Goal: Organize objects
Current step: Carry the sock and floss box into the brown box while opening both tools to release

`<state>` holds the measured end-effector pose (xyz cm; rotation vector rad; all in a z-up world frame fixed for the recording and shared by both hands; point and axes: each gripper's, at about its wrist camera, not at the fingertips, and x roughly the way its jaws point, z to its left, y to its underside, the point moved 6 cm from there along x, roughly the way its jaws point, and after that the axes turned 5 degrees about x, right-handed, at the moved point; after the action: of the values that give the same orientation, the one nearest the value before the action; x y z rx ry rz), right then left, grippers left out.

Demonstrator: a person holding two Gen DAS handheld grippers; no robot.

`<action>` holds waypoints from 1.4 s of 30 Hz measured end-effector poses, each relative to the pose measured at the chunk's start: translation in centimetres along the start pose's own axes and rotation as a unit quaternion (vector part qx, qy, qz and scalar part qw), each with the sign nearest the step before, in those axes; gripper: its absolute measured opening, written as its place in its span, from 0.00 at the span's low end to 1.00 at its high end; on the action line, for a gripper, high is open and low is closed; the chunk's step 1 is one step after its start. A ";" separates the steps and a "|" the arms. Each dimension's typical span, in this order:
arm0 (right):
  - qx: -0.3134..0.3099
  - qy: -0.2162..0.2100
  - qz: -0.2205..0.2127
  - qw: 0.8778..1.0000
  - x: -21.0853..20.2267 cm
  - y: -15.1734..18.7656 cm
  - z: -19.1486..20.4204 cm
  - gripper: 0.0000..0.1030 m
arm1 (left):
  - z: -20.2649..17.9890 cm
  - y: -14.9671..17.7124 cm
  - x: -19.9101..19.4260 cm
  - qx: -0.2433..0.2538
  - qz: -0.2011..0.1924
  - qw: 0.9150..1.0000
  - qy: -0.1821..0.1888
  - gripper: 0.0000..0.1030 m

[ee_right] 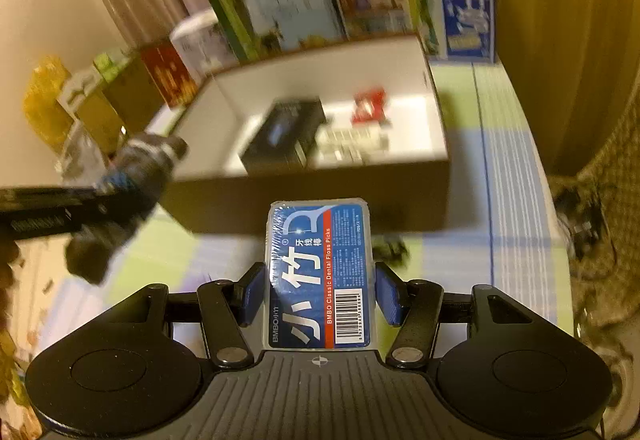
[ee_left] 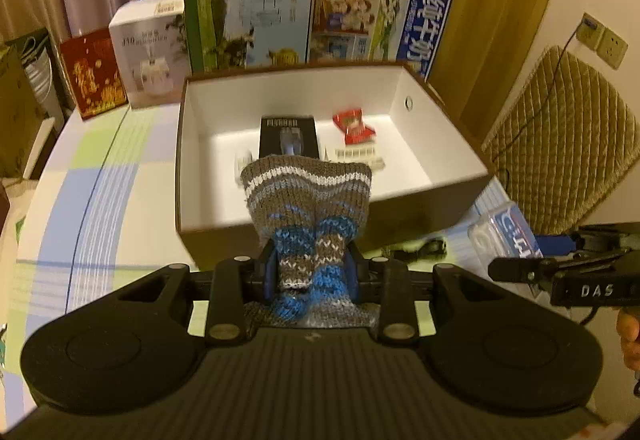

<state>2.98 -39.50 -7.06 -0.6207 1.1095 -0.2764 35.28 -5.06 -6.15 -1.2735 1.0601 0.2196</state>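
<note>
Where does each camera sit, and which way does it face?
Left wrist view: sits on the left gripper, faces the open box; its fingers clamp a knitted sock; the right gripper shows alongside.
Right wrist view: sits on the right gripper, faces the same box; it holds a floss pick pack.
Both views share the box, a black carton and a red packet.

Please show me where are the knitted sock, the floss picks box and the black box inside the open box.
knitted sock [ee_left: 308, 195]: left wrist view, on its striped cuff.
floss picks box [ee_right: 318, 272]: right wrist view, on its blue label.
black box [ee_left: 287, 135]: left wrist view, on its top face.
</note>
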 end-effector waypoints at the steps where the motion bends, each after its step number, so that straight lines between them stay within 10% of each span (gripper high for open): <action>1: -0.004 -0.003 -0.007 1.000 0.1 -1.0 0.3 0.53 | 0.0 -0.6 0.1 0.001 -0.004 1.000 0.000 0.27; 18: -0.030 0.016 -0.038 0.999 4.8 -10.4 0.1 0.53 | 4.7 -7.7 5.8 -0.028 0.004 0.998 -0.058 0.27; 42: -0.033 0.061 0.032 0.997 12.4 -10.7 -2.8 0.53 | 6.9 -5.3 16.2 -0.041 0.125 0.988 -0.081 0.27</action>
<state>6.83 -55.17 -10.80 -0.6317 1.2577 -0.2258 51.10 -7.50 -15.15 -1.1719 1.0775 0.5541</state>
